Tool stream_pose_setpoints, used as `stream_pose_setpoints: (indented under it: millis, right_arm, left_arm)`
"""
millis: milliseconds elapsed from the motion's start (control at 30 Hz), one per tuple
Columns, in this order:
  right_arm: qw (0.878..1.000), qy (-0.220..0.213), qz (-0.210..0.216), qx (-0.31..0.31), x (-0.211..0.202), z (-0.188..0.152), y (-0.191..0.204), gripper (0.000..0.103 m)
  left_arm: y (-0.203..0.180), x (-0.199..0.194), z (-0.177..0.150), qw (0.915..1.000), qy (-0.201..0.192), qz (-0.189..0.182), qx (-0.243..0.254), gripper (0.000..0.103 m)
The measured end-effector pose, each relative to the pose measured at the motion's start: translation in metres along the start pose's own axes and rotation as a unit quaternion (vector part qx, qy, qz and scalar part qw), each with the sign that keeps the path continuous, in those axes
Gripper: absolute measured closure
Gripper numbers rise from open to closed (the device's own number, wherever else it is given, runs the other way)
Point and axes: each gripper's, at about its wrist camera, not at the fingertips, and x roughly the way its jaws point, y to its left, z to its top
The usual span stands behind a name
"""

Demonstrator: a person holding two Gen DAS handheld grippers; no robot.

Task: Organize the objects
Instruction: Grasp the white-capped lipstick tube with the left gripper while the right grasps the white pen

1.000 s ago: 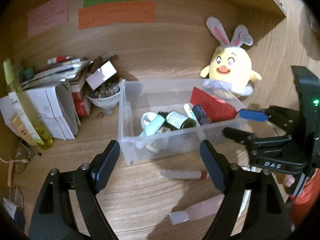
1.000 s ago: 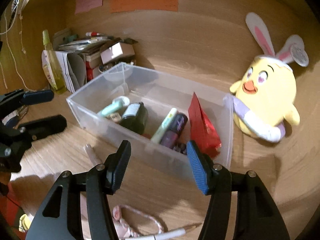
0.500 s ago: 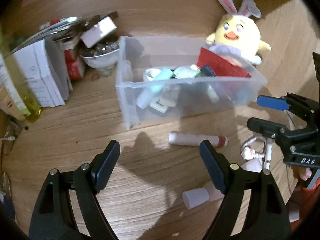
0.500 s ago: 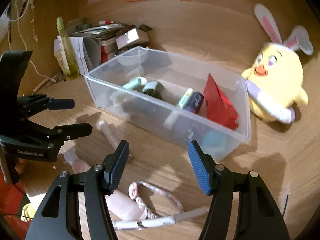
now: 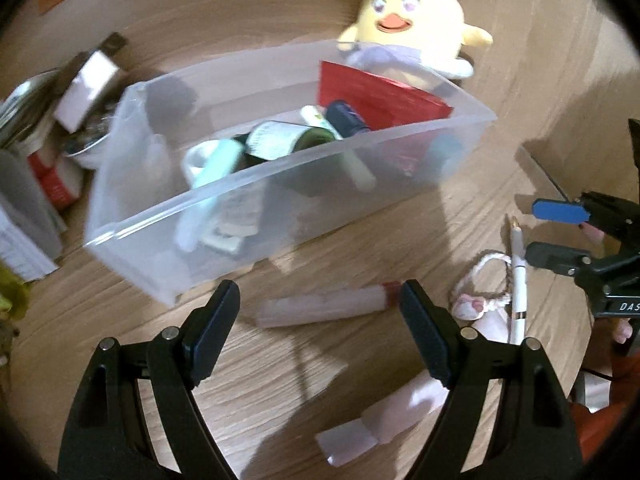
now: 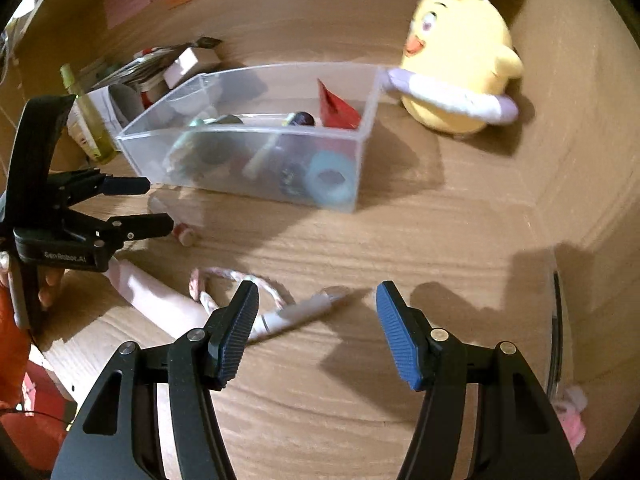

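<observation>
Black left gripper [image 6: 154, 208], lettered "GenRobot.AI", and right gripper [image 6: 316, 336] gape empty above the wooden surface [image 6: 400, 248].

The left gripper [image 5: 320, 312] hangs over a light wooden desk [image 5: 280, 380], jaws wide apart with nothing between the pads. Just past its fingertips lies a pale pink tube with a red end [image 5: 324, 306], on its side beside a clear plastic bin [image 5: 280, 196]. The bin holds a red paper packet [image 5: 376, 94], a dark green bottle [image 5: 288, 140] and a mint tube [image 5: 218, 160]. A yellow plush chick with rabbit ears [image 5: 408, 24] sits behind the bin. At the right edge the right gripper [image 5: 548, 232] hovers with jaws parted above a white pen [image 5: 518, 280] and a pink braided cord [image 5: 484, 280]. A pink bottle with a white cap [image 5: 380, 420] lies nearest.
</observation>
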Motion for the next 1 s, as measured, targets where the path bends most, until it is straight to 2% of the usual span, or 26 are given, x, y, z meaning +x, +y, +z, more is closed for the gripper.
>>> stream_pose_setpoints:
  millis: [167, 300, 367, 467, 567, 633, 733, 933, 1000]
  right_arm:
    - [0.999, 0.013, 0.022, 0.035, 0.010, -0.006, 0.001, 0.045]
    - [0.999, 0.013, 0.018, 0.028, 0.016, -0.004, 0.009, 0.048]
    - [1.000, 0.013, 0.015, 0.022, 0.019, -0.004, 0.013, 0.062]
    - [1.000, 0.013, 0.007, 0.016, 0.020, -0.004, 0.015, 0.076]
    - [1.000, 0.011, 0.004, 0.015, 0.021, -0.004, 0.012, 0.085]
    - [1.000, 0.007, -0.002, 0.012, 0.021, -0.002, 0.012, 0.087]
    - [1.000, 0.003, -0.017, -0.003, 0.024, 0.003, 0.014, 0.089]
    - [0.999, 0.010, -0.024, -0.036, 0.031, 0.013, 0.023, 0.087]
    - [0.999, 0.013, -0.025, -0.033, 0.029, 0.015, 0.020, 0.079]
  left_arm:
    - [0.000, 0.012, 0.000, 0.9994, 0.020, -0.026, 0.010, 0.021]
    - [0.002, 0.010, 0.000, 0.9994, 0.014, -0.030, 0.001, 0.021]
    - [0.003, 0.010, -0.001, 0.9995, 0.012, -0.030, -0.003, 0.026]
    - [0.005, 0.009, -0.001, 0.9996, 0.010, -0.026, -0.009, 0.035]
    - [0.008, 0.007, -0.002, 0.9994, 0.009, -0.031, -0.017, 0.050]
    - [0.008, 0.005, -0.004, 0.9993, 0.010, -0.031, -0.017, 0.061]
    - [0.006, 0.002, -0.010, 0.9995, 0.014, -0.025, -0.012, 0.068]
    - [0.000, -0.006, -0.020, 0.9987, 0.027, -0.041, -0.010, 0.069]
    - [-0.001, -0.010, -0.020, 0.9990, 0.025, -0.037, -0.008, 0.069]
